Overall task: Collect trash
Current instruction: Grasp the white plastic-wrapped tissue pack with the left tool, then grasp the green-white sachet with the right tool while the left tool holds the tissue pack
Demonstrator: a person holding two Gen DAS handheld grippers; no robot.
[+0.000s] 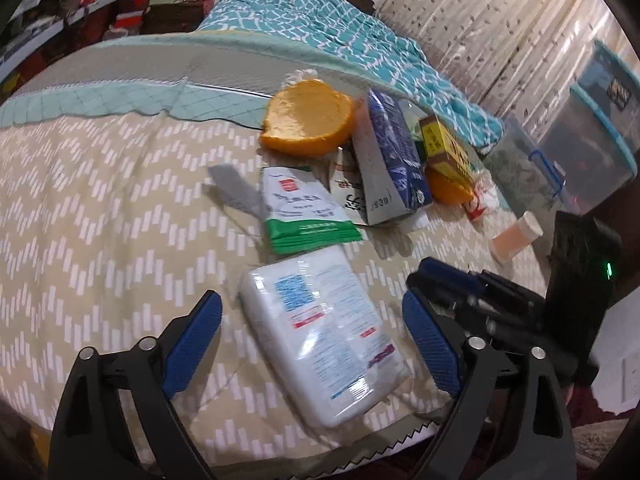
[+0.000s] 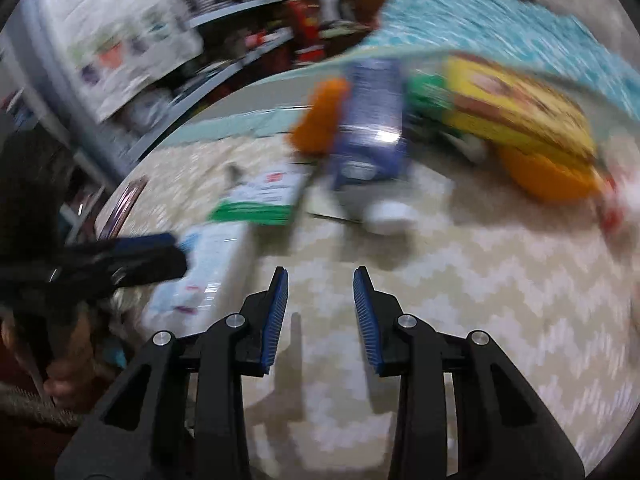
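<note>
On the zigzag-patterned bed cover lies a white plastic wipes pack (image 1: 320, 332), between the wide-apart fingers of my left gripper (image 1: 312, 344), which is open with its pads off the pack. Beyond it sit a green-and-white packet (image 1: 304, 208), an orange peel (image 1: 308, 120), a blue carton (image 1: 396, 152), a yellow box (image 1: 444, 144) and a small pale bottle (image 1: 516, 236). My right gripper (image 2: 320, 316) hovers over bare cover, partly open with nothing between its fingers. Its view is blurred, showing the blue carton (image 2: 372, 120), yellow box (image 2: 516, 108) and wipes pack (image 2: 208, 264).
A teal patterned cloth (image 1: 340, 28) is bunched behind the pile. Clear storage bins (image 1: 592, 148) stand at the right beside the bed. Cluttered shelves (image 2: 224, 40) are at the far left. The cover's serrated edge (image 1: 392, 440) runs just below the left gripper.
</note>
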